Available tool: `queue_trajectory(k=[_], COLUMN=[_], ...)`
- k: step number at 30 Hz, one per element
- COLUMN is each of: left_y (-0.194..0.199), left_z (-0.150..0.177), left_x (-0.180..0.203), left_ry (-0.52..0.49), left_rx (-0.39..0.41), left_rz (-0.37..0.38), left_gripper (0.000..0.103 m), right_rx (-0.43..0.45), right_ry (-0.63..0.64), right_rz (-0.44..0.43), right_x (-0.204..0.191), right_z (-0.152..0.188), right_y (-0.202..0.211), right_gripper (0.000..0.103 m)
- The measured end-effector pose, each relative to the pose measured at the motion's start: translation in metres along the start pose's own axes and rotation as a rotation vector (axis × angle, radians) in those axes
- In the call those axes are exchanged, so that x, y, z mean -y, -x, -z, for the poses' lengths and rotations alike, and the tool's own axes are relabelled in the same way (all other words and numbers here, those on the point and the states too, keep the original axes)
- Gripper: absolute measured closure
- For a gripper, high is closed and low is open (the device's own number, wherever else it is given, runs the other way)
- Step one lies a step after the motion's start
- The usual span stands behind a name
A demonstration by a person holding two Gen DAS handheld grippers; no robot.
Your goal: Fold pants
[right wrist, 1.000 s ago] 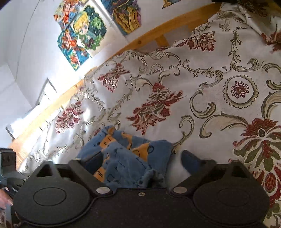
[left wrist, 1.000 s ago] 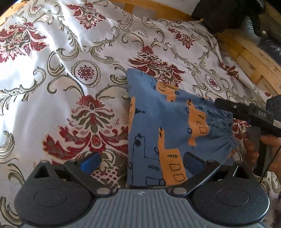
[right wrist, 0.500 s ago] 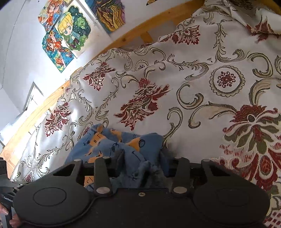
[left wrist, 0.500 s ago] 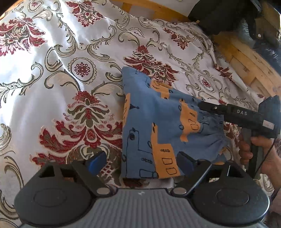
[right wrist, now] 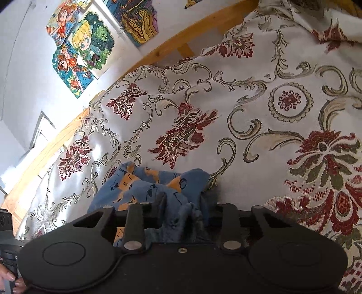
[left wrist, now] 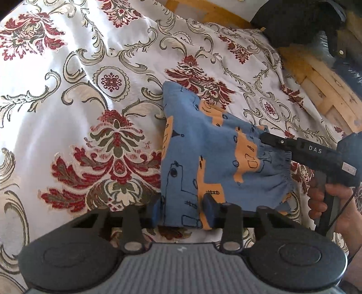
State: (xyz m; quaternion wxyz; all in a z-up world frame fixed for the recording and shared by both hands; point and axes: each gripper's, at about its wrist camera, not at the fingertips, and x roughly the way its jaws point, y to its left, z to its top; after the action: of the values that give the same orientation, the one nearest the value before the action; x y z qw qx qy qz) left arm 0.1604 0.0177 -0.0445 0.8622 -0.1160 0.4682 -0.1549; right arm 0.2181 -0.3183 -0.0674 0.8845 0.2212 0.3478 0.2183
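Observation:
Small blue pants (left wrist: pixel 203 158) with orange truck prints lie folded on a floral bedspread (left wrist: pixel 67 113). In the left wrist view my left gripper (left wrist: pixel 182 209) has closed in on their near lower corner, with fabric between its blue pads (left wrist: pixel 156 210). My right gripper (left wrist: pixel 263 139), held by a hand (left wrist: pixel 328 203), reaches in from the right onto the gathered waistband. In the right wrist view the right gripper (right wrist: pixel 182 203) is shut on a bunched fold of the pants (right wrist: pixel 158 183).
The wooden bed frame (left wrist: pixel 316 79) runs along the right edge, with dark items (left wrist: pixel 294 20) on it at the far corner. Colourful drawings (right wrist: pixel 90 45) hang on the white wall behind the bed rail (right wrist: pixel 181 34). Bedspread stretches wide to the left.
My left gripper moved in and its fingers closed from wide open onto the pants' near corner. The right gripper closed on the waistband and stayed shut, bunching the fabric.

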Motion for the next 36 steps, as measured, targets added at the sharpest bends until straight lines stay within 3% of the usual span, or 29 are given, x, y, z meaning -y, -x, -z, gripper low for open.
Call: queue_trajectory(k=[7,19,29,36], left_y=[0.003,0.011,0.022,0.025], left_z=[-0.001,0.000,0.001,-0.009], left_x=[0.015,0.038,0.051,0.052], left_ry=[-0.034,-0.080,-0.133,-0.150], left_rx=[0.000,-0.002,0.033,0.070], left_rz=[-0.061,-0.132,-0.129,-0.071], left_gripper=[0.078,0.083,0.085,0.085], right_rx=[0.036,0.058,0.097,0.176], right_ry=[0.119,0.200,0.287,0.411], right_rz=[0.067,0.107,0.129,0.184], right_x=[-0.023,-0.038,-0.054,-0.069], right_z=[0.004,0.004,0.007,0.005], right_y=[0.005,0.013,0.028,0.037], right_gripper=[0.079,0.081,0.082,0.083])
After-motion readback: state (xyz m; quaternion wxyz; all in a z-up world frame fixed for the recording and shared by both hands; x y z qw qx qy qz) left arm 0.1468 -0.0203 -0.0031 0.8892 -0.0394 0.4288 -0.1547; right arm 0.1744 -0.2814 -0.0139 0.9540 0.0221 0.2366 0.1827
